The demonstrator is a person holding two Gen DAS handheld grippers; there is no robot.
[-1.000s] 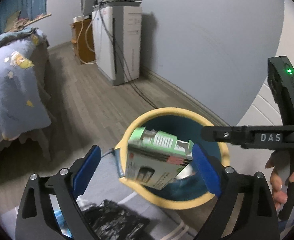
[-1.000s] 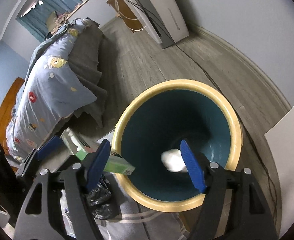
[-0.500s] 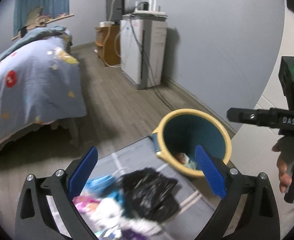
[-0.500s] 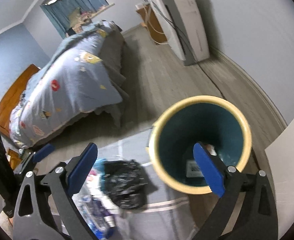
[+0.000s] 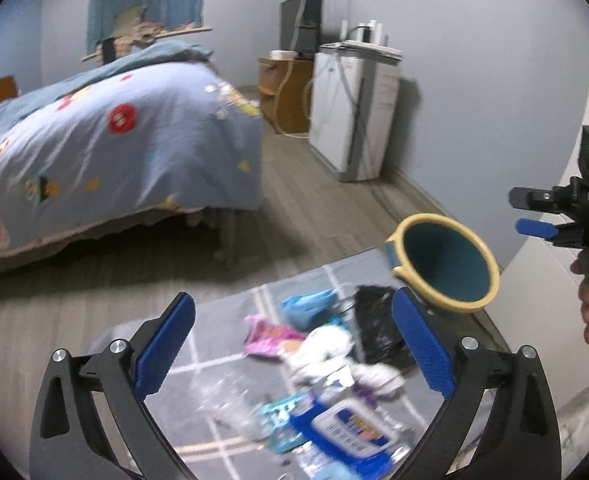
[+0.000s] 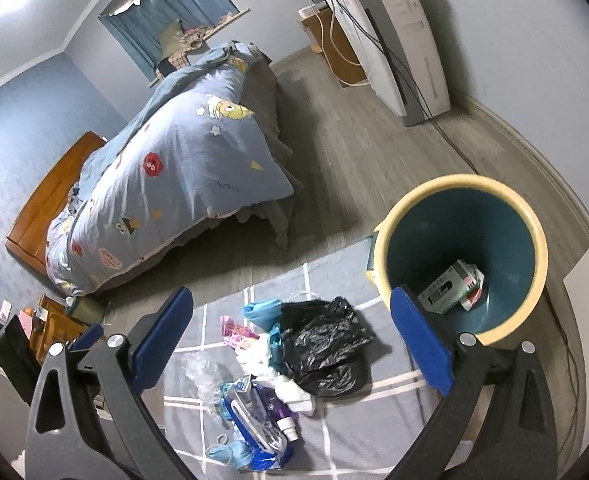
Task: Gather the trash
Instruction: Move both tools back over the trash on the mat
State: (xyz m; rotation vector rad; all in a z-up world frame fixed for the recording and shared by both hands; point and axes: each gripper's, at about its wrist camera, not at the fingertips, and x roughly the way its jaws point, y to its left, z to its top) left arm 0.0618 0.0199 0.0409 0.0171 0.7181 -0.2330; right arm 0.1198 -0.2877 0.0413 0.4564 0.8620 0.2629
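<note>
Both claws spread wide, nothing between: left claw [image 5: 290, 344], right claw [image 6: 290, 340], just finished opening. Green-white carton [image 6: 450, 286] inside bin [image 6: 534, 280]; trash pile [image 6: 278, 360] beside bin.

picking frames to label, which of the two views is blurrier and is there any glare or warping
Left wrist view: motion-smeared, the trash pile and bed soft, its own fingers crisp. Right wrist view: much sharper, the black bag and the box in the bin readable; bright glare top left. Both: fisheye bends the walls, corners dark.
</note>
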